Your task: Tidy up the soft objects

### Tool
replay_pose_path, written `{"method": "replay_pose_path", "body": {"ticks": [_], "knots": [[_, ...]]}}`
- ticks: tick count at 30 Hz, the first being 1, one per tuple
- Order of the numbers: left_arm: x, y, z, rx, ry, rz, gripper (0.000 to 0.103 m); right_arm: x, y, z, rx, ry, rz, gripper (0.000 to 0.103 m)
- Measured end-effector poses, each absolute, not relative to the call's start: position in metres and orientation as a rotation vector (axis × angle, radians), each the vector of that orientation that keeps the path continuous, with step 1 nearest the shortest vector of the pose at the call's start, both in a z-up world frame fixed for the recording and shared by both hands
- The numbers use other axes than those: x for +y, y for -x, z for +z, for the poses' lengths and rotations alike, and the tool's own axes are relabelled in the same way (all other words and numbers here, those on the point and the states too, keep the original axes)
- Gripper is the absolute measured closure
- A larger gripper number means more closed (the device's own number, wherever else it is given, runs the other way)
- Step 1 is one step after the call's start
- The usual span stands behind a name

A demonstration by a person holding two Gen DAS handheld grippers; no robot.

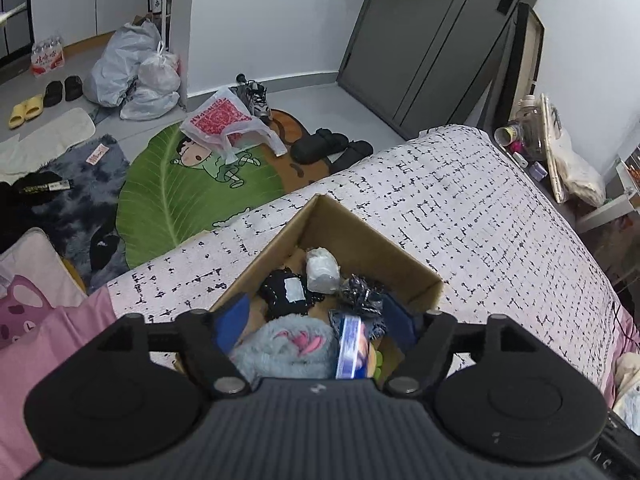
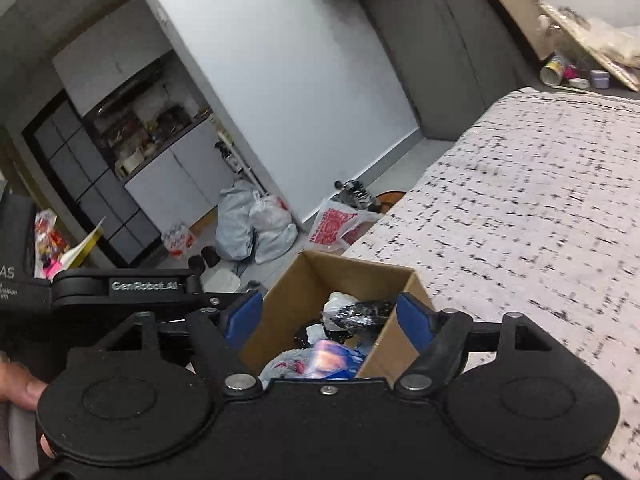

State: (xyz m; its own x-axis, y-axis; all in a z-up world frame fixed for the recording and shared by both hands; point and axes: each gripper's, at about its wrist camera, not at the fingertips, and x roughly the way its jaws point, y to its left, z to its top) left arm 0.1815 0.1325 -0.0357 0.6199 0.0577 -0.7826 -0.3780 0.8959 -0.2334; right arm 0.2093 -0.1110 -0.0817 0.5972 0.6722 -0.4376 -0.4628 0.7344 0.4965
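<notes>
An open cardboard box (image 1: pixel 394 258) stands on the bed with the black-and-white patterned cover (image 1: pixel 480 208). Inside lie a fluffy grey-blue plush with pink marks (image 1: pixel 286 346), a white wrapped bundle (image 1: pixel 322 270), a black item with a white label (image 1: pixel 286 292), a dark crinkled packet (image 1: pixel 358 290) and a blue-white pack (image 1: pixel 352 346). My left gripper (image 1: pixel 316 322) is open and empty, hovering just above the box. My right gripper (image 2: pixel 328 314) is open and empty above the same box (image 2: pixel 316 270). The left gripper's arm (image 2: pixel 128 284) shows at left in the right wrist view.
A pink pillow (image 1: pixel 44 332) lies at the bed's left. On the floor are a green leaf rug (image 1: pixel 176 200), a red-printed plastic bag (image 1: pixel 224 120), black slippers (image 1: pixel 332 146), filled bags (image 1: pixel 132 70). A grey door (image 1: pixel 424 40) stands behind. Clutter (image 1: pixel 528 136) sits beside the bed's far corner.
</notes>
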Motion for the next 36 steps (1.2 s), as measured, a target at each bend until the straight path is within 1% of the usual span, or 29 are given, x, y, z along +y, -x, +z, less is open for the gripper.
{"method": "replay_pose_path", "body": {"ticks": [1,3,4,8,10,13,17,20,24,33,35,36], "knots": [[0.130,-0.180,-0.033,0.872,0.391,0.255,0.025,-0.114,-0.207,-0.081,0.648,-0.353,0.670,0.028],[0.125,-0.175,-0.028,0.868,0.376,0.247,0.020,-0.125,-0.198,-0.076,0.643,-0.348,0.663,0.024],[0.122,-0.172,-0.025,0.862,0.370,0.246,0.018,-0.127,-0.196,-0.074,0.638,-0.342,0.658,0.023],[0.110,-0.162,-0.016,0.849,0.342,0.234,0.015,-0.145,-0.187,-0.063,0.628,-0.349,0.608,0.016],[0.103,-0.155,-0.011,0.837,0.330,0.237,0.013,-0.154,-0.183,-0.059,0.635,-0.353,0.579,0.015],[0.096,-0.145,-0.003,0.828,0.325,0.220,0.012,-0.164,-0.174,-0.053,0.641,-0.357,0.548,0.015],[0.086,-0.131,0.007,0.820,0.310,0.185,0.012,-0.177,-0.158,-0.041,0.638,-0.347,0.510,0.008],[0.082,-0.120,0.015,0.807,0.318,0.162,0.012,-0.188,-0.146,-0.032,0.649,-0.342,0.486,0.006],[0.076,-0.101,0.022,0.790,0.308,0.149,0.012,-0.200,-0.130,-0.020,0.642,-0.352,0.439,0.000],[0.067,-0.064,0.037,0.776,0.300,0.112,0.011,-0.221,-0.091,-0.004,0.634,-0.366,0.383,0.000],[0.065,-0.057,0.039,0.774,0.286,0.113,0.010,-0.222,-0.082,-0.001,0.626,-0.355,0.375,0.000],[0.064,-0.052,0.041,0.773,0.272,0.124,0.006,-0.223,-0.077,0.001,0.617,-0.346,0.372,0.000]]}}
